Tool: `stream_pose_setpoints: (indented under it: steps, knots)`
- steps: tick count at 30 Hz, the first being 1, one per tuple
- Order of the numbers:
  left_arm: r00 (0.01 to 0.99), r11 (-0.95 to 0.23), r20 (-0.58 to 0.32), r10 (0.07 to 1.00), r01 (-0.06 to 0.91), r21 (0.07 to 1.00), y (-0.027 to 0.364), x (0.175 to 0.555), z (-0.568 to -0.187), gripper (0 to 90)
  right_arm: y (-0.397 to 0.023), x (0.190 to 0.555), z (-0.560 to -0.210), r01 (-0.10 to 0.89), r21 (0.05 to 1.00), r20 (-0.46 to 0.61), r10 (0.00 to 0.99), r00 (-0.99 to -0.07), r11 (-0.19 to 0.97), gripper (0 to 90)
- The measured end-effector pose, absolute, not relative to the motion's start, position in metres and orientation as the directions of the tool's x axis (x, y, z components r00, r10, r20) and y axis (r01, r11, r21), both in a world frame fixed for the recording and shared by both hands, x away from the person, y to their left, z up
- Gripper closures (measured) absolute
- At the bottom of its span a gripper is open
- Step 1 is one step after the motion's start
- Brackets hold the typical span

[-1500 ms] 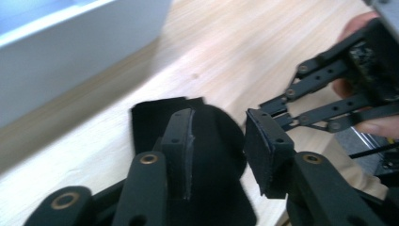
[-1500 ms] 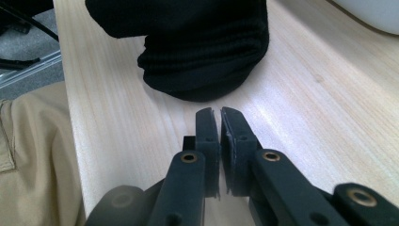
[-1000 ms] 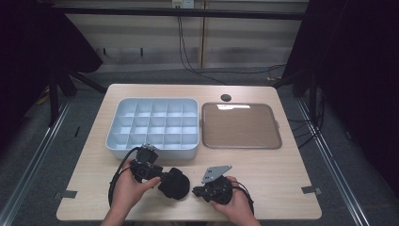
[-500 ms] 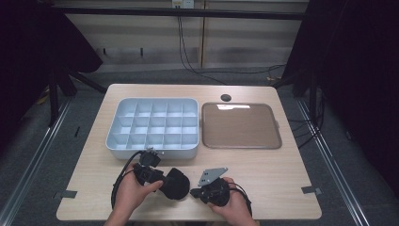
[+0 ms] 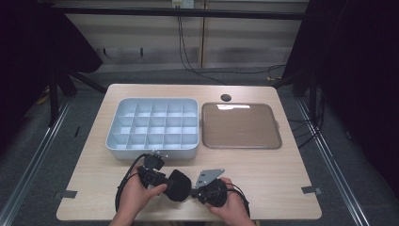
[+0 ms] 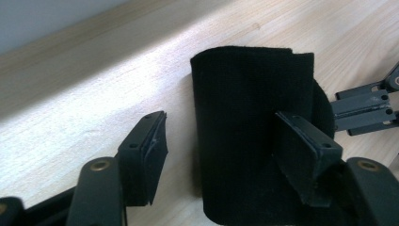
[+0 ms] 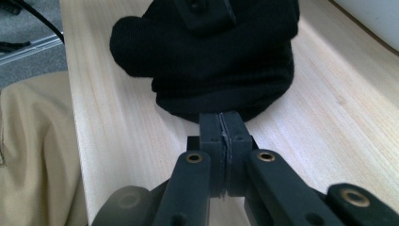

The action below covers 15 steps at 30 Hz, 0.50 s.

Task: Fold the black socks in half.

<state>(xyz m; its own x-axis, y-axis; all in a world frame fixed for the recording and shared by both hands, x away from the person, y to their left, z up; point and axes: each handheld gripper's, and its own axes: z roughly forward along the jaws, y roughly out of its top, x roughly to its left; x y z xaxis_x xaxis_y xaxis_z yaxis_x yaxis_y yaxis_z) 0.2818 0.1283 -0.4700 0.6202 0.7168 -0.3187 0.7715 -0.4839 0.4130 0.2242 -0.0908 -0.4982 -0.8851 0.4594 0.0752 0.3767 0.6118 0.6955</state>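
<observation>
The left gripper is spread wide, one jaw pad lying against the face of a soft black folded fabric piece and the other pad standing clear of it over bare wood. The right gripper is clenched tight, its tips meeting at the near edge of the fabric; whether cloth is pinched between them cannot be told. The fabric rests on the light wooden table between the two grippers, near the front edge, just in front of the pale blue compartment tray.
</observation>
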Motion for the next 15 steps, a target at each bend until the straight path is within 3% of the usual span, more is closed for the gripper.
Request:
stream_pose_setpoints:
  steps: [7,12,15]
  knots:
    - [0.642,-0.507,-0.28,0.714,0.749,0.427,0.1212,0.278,-0.4718,34.4,-0.0904,0.2242,-0.4984,0.375,0.697,0.072,0.46,-0.885,0.611,89.4]
    - [0.632,-0.489,-0.315,0.708,0.76,0.427,0.1216,0.2787,-0.4753,35.6,-0.0905,0.2244,-0.4985,0.371,0.698,0.068,0.459,-0.886,0.613,89.4]
    - [0.64,-0.495,-0.34,0.689,0.758,0.424,0.123,0.2788,-0.4758,41.4,-0.0902,0.2242,-0.4986,0.374,0.699,0.07,0.462,-0.884,0.61,89.5]
